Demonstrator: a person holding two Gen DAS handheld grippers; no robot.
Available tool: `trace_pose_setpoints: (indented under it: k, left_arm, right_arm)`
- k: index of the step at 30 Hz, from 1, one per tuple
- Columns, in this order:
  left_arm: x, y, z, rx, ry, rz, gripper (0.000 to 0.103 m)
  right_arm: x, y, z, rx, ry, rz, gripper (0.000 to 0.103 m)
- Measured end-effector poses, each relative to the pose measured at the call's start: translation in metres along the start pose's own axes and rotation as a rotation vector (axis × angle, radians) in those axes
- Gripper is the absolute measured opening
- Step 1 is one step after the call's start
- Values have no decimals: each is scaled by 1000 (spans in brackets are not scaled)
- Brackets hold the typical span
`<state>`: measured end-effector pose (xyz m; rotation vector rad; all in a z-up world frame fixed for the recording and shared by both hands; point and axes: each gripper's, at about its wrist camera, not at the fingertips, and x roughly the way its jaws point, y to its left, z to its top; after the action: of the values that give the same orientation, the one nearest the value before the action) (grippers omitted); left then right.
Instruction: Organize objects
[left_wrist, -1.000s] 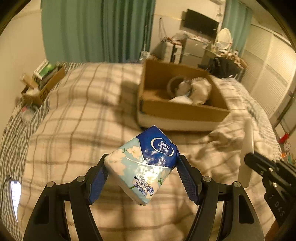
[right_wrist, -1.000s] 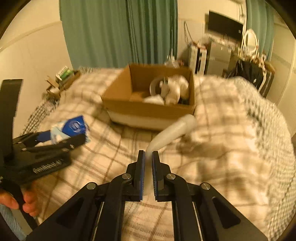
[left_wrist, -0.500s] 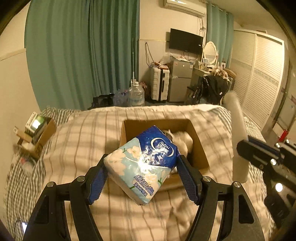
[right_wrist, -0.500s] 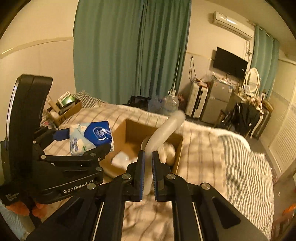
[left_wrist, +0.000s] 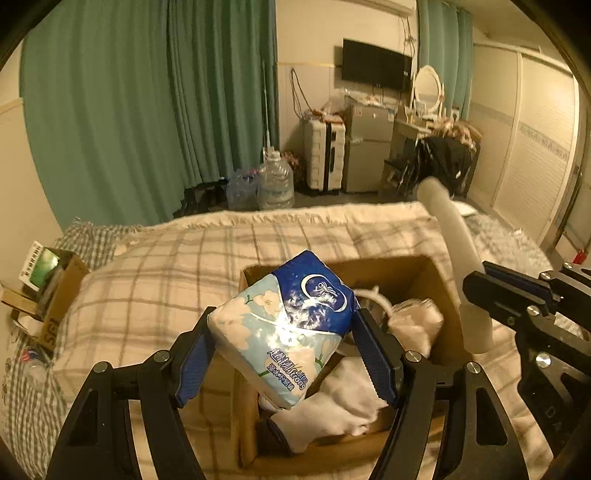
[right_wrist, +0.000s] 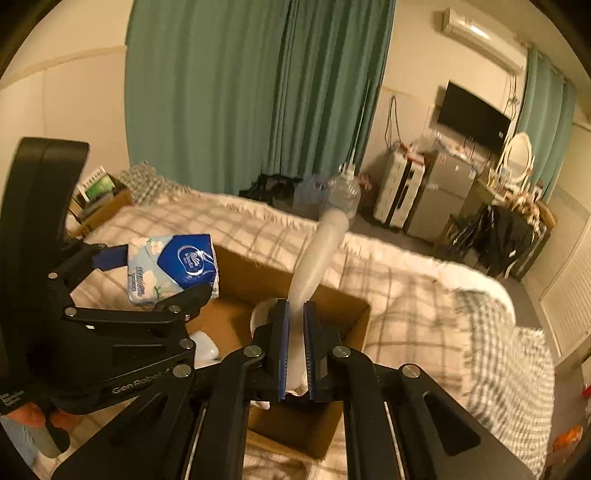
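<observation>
My left gripper (left_wrist: 284, 343) is shut on a blue and white tissue pack (left_wrist: 288, 328) and holds it above the near left part of an open cardboard box (left_wrist: 439, 280). The pack also shows in the right wrist view (right_wrist: 173, 269). My right gripper (right_wrist: 294, 314) is shut on a long white tube (right_wrist: 321, 251) that points up and away, above the same box (right_wrist: 354, 310). In the left wrist view the tube (left_wrist: 458, 254) sticks up at the right. White cloth items (left_wrist: 354, 395) lie inside the box.
The box sits on a bed with a plaid cover (left_wrist: 166, 273). A small cardboard box with green items (left_wrist: 44, 284) stands at the bed's left. Green curtains (left_wrist: 147, 110), water bottles (left_wrist: 275, 182), a suitcase and a fridge are beyond the bed.
Both grippers have moved forward with their loads and now hang over the cardboard box, which was farther ahead a second ago. Neither grip has changed.
</observation>
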<state>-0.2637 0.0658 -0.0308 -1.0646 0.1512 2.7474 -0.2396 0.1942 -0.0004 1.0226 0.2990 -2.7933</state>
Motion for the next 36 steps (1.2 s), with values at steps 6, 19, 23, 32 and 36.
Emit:
trace_pose_setpoints:
  k: [6, 19, 23, 32, 36]
  left_arm:
    - [36, -7, -21, 26, 64, -18, 76]
    - [-18, -4, -6, -32, -38, -37, 103]
    - [-64, -11, 8, -4, -125, -14, 103]
    - [-179, -9, 16, -40, -323, -24, 103]
    - [-215, -6, 8, -54, -382, -1, 103]
  right_arm:
    - [46, -13, -33, 38, 83, 21, 11]
    - [-34, -51, -23, 196, -61, -63, 68]
    - [-82, -58, -16, 229, -126, -74, 73]
    - [-212, -57, -6, 267, -340, -160, 95]
    - [-252, -49, -15, 263, -411, -205, 103]
